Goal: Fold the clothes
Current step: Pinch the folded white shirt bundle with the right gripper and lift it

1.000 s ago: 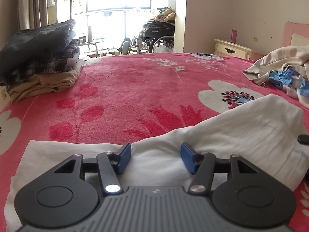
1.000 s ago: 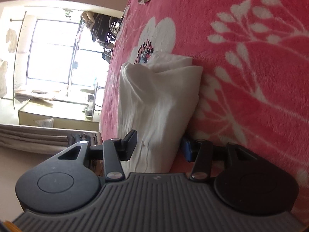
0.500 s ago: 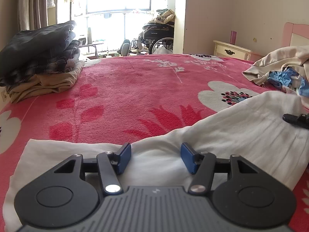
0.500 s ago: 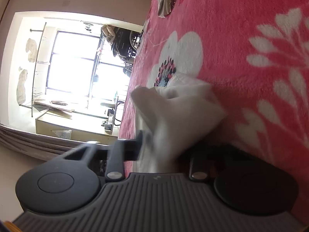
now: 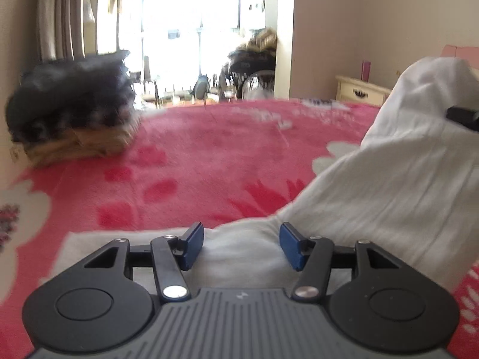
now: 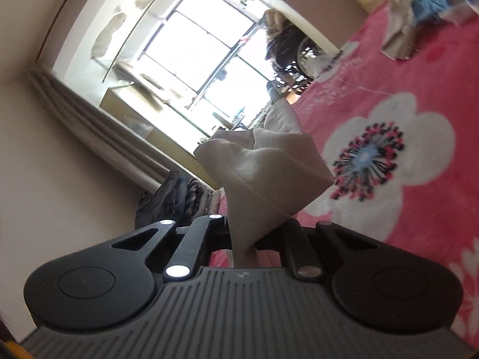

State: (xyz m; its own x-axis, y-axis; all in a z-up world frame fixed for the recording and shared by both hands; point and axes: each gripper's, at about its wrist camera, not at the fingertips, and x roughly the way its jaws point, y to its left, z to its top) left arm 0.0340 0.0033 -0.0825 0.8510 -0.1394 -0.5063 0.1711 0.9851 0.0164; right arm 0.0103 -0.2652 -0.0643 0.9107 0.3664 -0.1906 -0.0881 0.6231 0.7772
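Observation:
A white garment [image 5: 389, 185] lies across the pink flowered blanket [image 5: 209, 155]. Its right end is raised off the bed. My left gripper [image 5: 241, 245] hovers low over the garment's near edge, blue pads apart and pressing on nothing. My right gripper [image 6: 242, 239] is rolled to one side, its jaws closing on a bunched corner of the white garment [image 6: 269, 173], which fans out beyond the fingers. In the left wrist view a black tip of the right gripper [image 5: 462, 116] shows against the lifted cloth.
A stack of folded dark and tan clothes [image 5: 74, 110] sits at the bed's far left. Unfolded beige and blue clothes [image 6: 419, 9] lie at the far right. A cream nightstand [image 5: 359, 92] and a wheelchair [image 5: 251, 68] stand beyond the bed, by the window.
My right gripper closed on the garment's end, rolled and rose, lifting that end off the blanket. The left gripper stayed open and shifted slightly over the cloth.

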